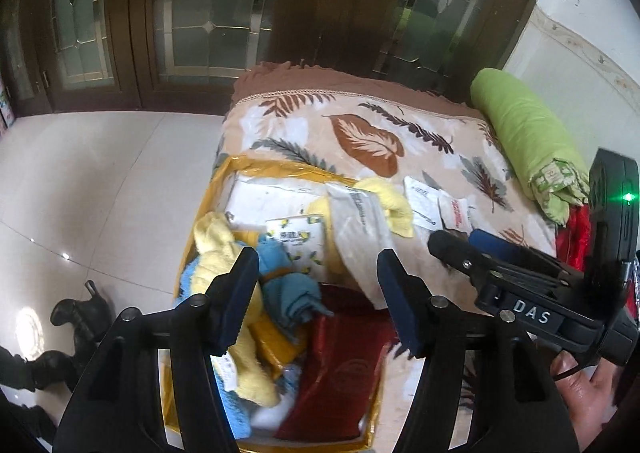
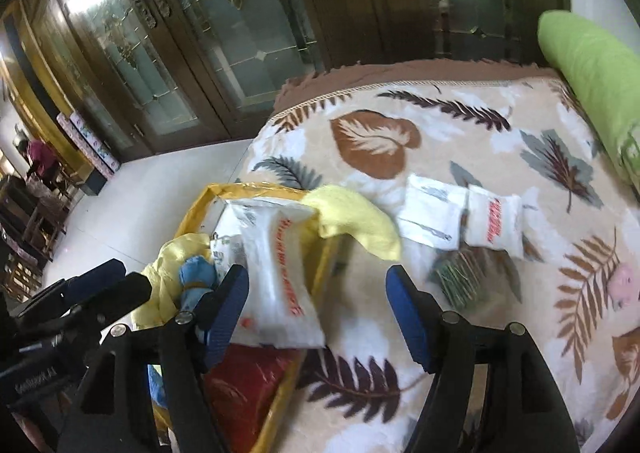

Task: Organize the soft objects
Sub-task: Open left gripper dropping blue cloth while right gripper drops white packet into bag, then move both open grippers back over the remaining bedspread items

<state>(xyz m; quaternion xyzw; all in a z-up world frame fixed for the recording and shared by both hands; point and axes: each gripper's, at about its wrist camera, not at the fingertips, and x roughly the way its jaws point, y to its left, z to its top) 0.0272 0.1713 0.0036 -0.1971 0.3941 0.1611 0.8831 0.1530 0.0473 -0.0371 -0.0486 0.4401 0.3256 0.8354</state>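
Note:
A yellow-rimmed storage box (image 1: 280,169) (image 2: 256,187) sits on the left edge of a leaf-patterned blanket (image 1: 400,125) (image 2: 460,125). It holds yellow (image 1: 218,241) and blue towels (image 1: 294,295), a red packet (image 1: 340,365) and white tissue packs. A white pack with red print (image 2: 280,273) lies tilted over the box's right rim. A yellow cloth (image 2: 356,219) drapes over the rim. Two small white packs (image 2: 430,215) (image 2: 496,225) lie on the blanket. My left gripper (image 1: 318,293) is open over the box. My right gripper (image 2: 316,309) is open and empty beside the tilted pack.
A green pillow (image 1: 524,137) (image 2: 592,65) lies at the blanket's far right. Dark wood-and-glass cabinet doors (image 1: 208,13) stand behind. Tiled floor (image 1: 100,193) is on the left, with black shoes (image 1: 76,317) on it. Red fabric (image 1: 576,237) lies by the right gripper's body.

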